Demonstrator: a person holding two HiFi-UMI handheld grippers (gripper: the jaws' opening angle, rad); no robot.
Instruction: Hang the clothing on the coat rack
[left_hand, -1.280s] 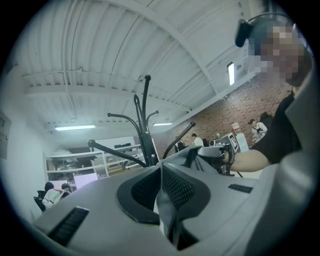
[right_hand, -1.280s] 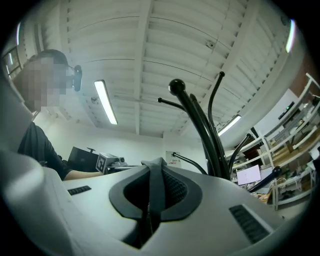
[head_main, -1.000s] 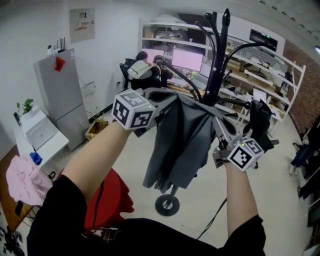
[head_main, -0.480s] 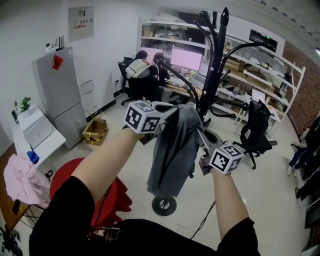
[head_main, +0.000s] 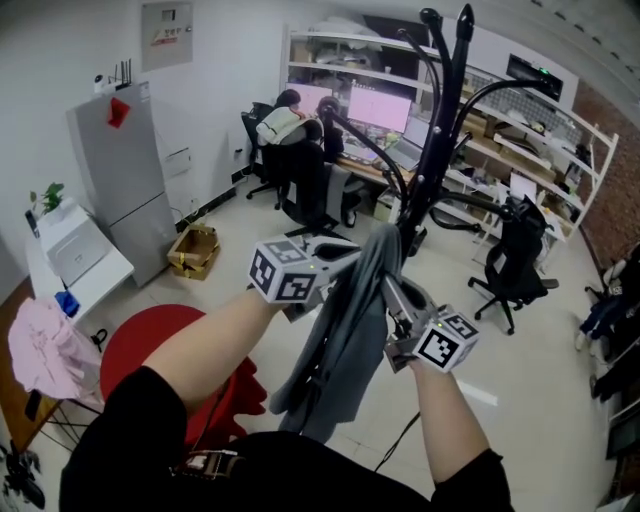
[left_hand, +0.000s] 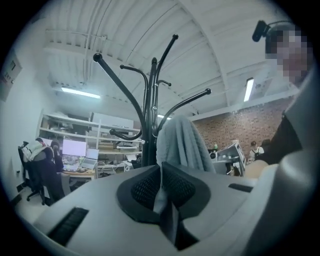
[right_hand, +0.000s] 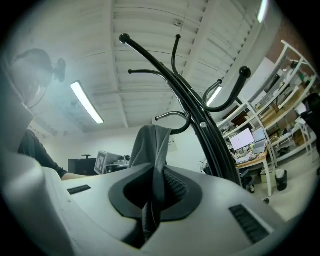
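Office-type room, pretty cluttered: white shelving (head_main: 340, 60) and lit pink monitors (head_main: 378, 108) are seen along the back wall, a tall grey cabinet (head_main: 120, 180) is parked off to the side, and a round red seat (head_main: 150, 335) is spotted low on the floor. Up front, a grey fabric garment (head_main: 345, 350) is held bunched up right by the black metal coat rack with curved hooks (head_main: 440, 140). One fold is clamped tight in the left gripper (head_main: 340, 262), another is pinched in the closed right gripper (head_main: 395, 300), and the rest is seen dangling below. Whether any hook is actually touched can't be made out.
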